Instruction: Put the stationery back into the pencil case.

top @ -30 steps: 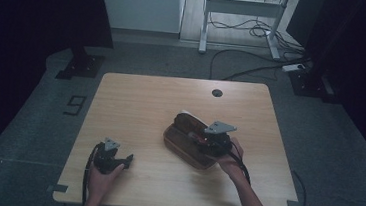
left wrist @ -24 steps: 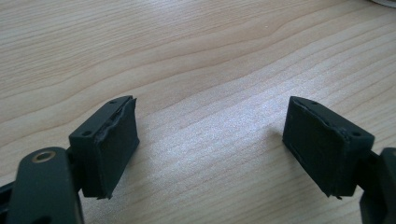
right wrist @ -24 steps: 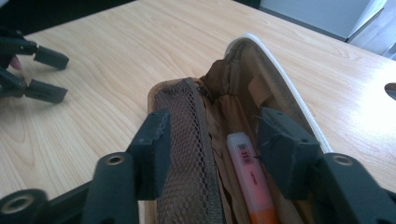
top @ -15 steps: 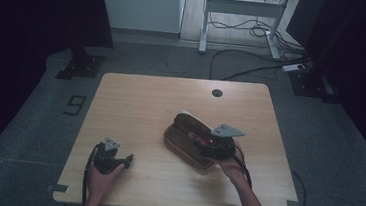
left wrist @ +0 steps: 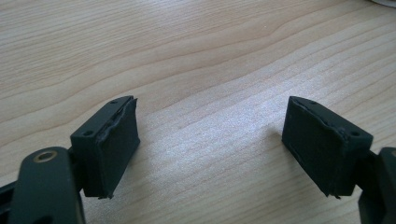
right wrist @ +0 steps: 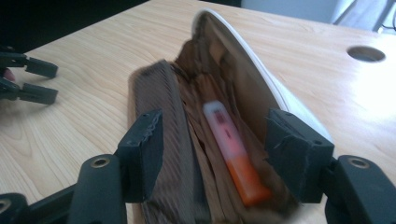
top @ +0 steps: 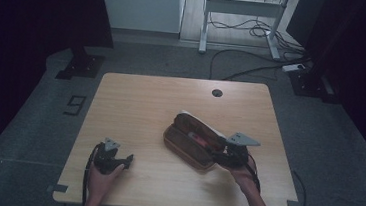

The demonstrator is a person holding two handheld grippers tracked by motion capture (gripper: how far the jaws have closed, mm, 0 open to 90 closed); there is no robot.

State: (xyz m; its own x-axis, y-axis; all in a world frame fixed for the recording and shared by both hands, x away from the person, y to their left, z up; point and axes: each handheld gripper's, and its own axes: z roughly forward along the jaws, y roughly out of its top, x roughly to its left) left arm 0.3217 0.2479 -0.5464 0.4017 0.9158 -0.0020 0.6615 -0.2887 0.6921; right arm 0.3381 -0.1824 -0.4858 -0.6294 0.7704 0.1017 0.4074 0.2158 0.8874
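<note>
The right gripper has its two black jaws partly open, and they have just been opening. Their pads are rough and flat, with a toothed edge. Between them lies the open mouth of a brown pencil case, but the pads do not press on it. The case is made of soft ribbed cloth, long and narrow, with a pale smooth lining on the raised flap. Inside it lies an orange and pink marker, a smooth plastic tube, along the length of the case.

In the high view, the pencil case rests on the right half of the table, and its long axis runs diagonally, from the far left to the near right, where the right gripper stands at its near end.

The left gripper has its jaws wide apart and holds nothing; bare wood is between them. In the high view, the left gripper sits near the front left edge, well apart from the case.

The table is light wood with a fine grain and rounded corners, and has a round cable hole near its far edge. The floor around is grey carpet, and the room is dim, with cables lying behind the table.
</note>
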